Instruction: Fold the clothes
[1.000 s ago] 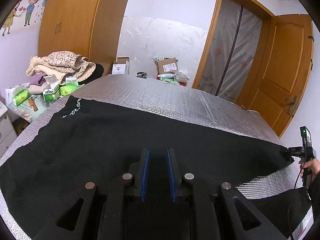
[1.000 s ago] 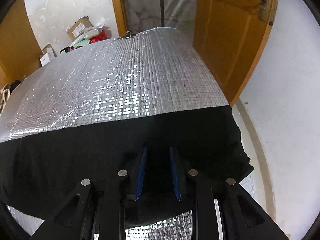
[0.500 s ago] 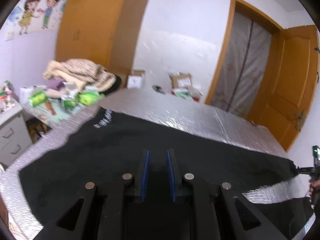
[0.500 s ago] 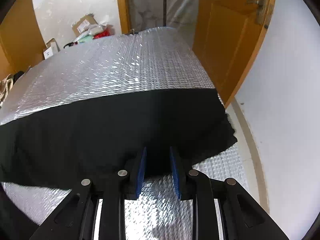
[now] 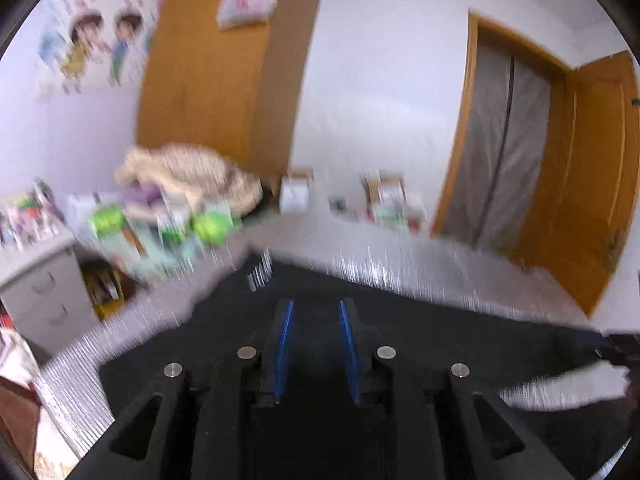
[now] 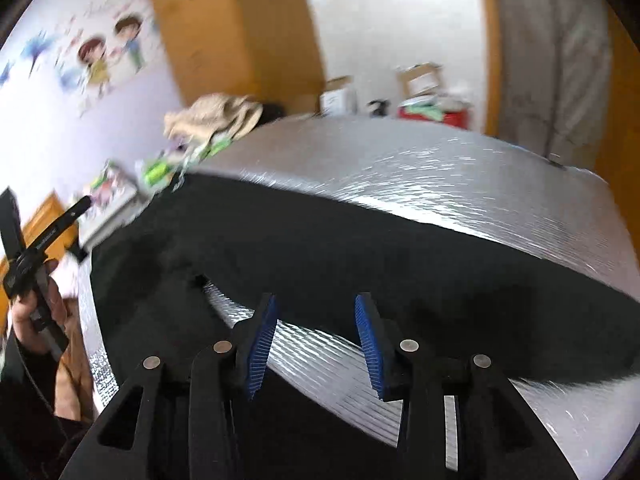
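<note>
A black garment [image 5: 440, 328] lies spread across the silver quilted mat [image 5: 400, 276] on the bed. My left gripper [image 5: 316, 316] hovers low over its left part. Its blue pads are opening, and in the blur I cannot see cloth pinched between them. In the right wrist view the same garment [image 6: 360, 248] runs as a long dark band over the mat [image 6: 440, 176], with a folded strip nearer me. My right gripper [image 6: 316, 300] stands just above its near edge, jaws opening wide with nothing between them. A person's hand [image 6: 30, 308] holds the left tool at far left.
A heap of beige clothes [image 5: 188, 176] and green packets [image 5: 212, 228] sit at the back left, beside a drawer cabinet [image 5: 40, 300]. Cardboard boxes [image 5: 384, 192] line the far wall. A wooden door [image 5: 592, 184] stands open at right, a wardrobe [image 5: 216, 72] behind.
My right gripper let go of the garment's right edge, swung round to the left and opened wide. My left gripper's pads spread a little as it shifted and its view tilted up.
</note>
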Available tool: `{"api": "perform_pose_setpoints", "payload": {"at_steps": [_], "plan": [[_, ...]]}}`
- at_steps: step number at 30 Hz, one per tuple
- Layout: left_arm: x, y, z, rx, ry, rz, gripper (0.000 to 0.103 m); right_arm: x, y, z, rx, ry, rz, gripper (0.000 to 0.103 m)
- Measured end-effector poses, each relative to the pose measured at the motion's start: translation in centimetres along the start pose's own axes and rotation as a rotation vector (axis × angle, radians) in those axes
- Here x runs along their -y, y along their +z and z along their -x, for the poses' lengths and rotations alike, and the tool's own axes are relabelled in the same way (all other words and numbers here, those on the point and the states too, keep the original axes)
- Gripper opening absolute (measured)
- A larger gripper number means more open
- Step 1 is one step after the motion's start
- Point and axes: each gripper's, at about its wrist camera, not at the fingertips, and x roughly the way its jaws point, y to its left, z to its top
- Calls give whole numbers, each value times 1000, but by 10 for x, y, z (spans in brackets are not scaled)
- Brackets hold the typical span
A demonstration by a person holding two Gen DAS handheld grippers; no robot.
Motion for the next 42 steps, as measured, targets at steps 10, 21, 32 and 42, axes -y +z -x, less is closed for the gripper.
{"api": "perform_pose_setpoints", "payload": {"at_steps": [10, 21, 32, 42], "plan": [[-16, -22, -49, -242, 2, 14, 24, -29, 37, -128, -209, -21, 46, 42], [-31, -2, -118, -328, 34, 12, 24, -20, 72, -180, -202, -106, 53, 42], [-11, 12, -150, -376, 3, -61, 24, -53, 79, -177, -204, -56, 96, 42], [-12, 29, -192, -392, 40, -86, 24, -36, 95, -207, -214, -91, 55, 42]]}}
